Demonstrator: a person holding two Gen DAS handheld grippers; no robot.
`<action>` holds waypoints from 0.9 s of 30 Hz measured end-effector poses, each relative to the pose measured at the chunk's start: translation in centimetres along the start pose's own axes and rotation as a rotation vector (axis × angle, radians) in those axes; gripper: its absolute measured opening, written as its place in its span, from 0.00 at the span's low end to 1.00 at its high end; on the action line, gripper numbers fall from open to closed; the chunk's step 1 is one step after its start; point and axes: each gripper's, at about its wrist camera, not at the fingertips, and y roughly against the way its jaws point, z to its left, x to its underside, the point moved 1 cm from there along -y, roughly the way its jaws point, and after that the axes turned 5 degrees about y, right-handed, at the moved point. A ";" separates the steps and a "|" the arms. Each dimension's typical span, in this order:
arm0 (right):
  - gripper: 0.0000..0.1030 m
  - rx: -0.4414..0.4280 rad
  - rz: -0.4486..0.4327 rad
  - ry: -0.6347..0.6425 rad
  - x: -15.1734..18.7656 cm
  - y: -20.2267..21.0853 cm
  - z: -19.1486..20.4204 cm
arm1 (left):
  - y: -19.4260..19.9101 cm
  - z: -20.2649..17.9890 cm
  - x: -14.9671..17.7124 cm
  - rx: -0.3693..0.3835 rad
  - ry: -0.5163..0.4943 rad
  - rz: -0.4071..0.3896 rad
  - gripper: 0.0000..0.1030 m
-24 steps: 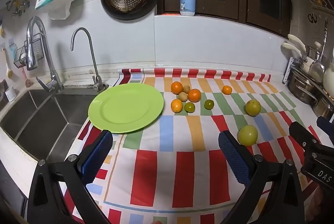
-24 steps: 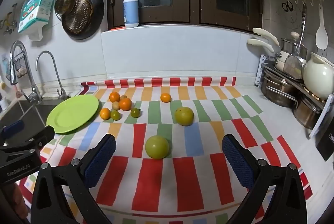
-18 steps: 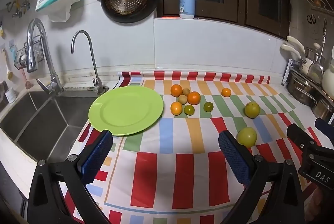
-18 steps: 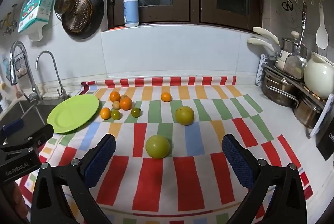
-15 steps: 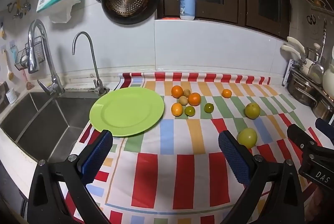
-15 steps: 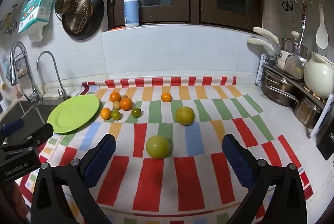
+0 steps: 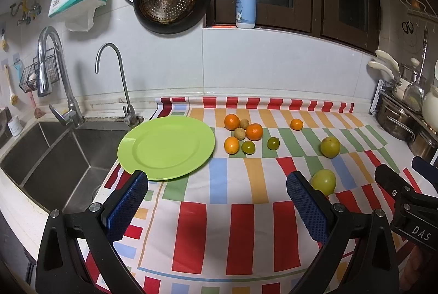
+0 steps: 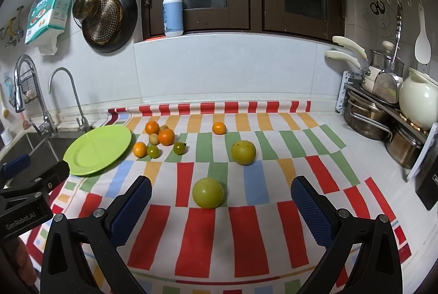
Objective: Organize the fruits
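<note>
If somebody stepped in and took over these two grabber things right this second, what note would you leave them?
Left gripper: open, holding nothing, hovering over the striped mat in front of the green plate.
Right gripper: open, holding nothing, with the nearer big yellow-green fruit just ahead between its fingers, untouched.
Fruit: all on the mat. A cluster of small oranges, brownish and green ones lies right of the plate; one small orange sits apart; a second big yellow-green fruit lies further back.
Done: nothing yet; the plate has no fruit on it.
Left: all of the sorting, probably onto the plate.
</note>
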 end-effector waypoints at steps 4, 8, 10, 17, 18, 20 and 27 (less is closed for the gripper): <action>1.00 0.000 0.000 0.000 0.0 0.0 0.0 | 0.1 0.0 0.0 -0.001 0.001 0.000 1.00; 1.00 -0.001 0.000 -0.001 0.0 0.0 -0.1 | 0.1 0.0 -0.1 0.000 0.002 0.001 1.00; 1.00 -0.001 0.000 -0.001 0.0 0.0 -0.2 | 0.2 -0.1 -0.1 0.000 0.002 0.001 1.00; 1.00 0.002 -0.003 -0.002 0.0 0.3 0.1 | 0.2 -0.1 -0.2 0.003 0.003 -0.001 1.00; 1.00 0.001 -0.003 -0.002 0.0 0.3 0.1 | 0.2 -0.1 -0.2 0.003 0.003 -0.001 1.00; 1.00 0.001 -0.002 -0.002 0.0 0.3 0.1 | 0.2 -0.1 -0.2 0.005 0.004 -0.001 1.00; 1.00 0.003 -0.004 -0.002 0.0 0.3 0.1 | 0.3 -0.1 -0.3 0.008 0.004 -0.002 1.00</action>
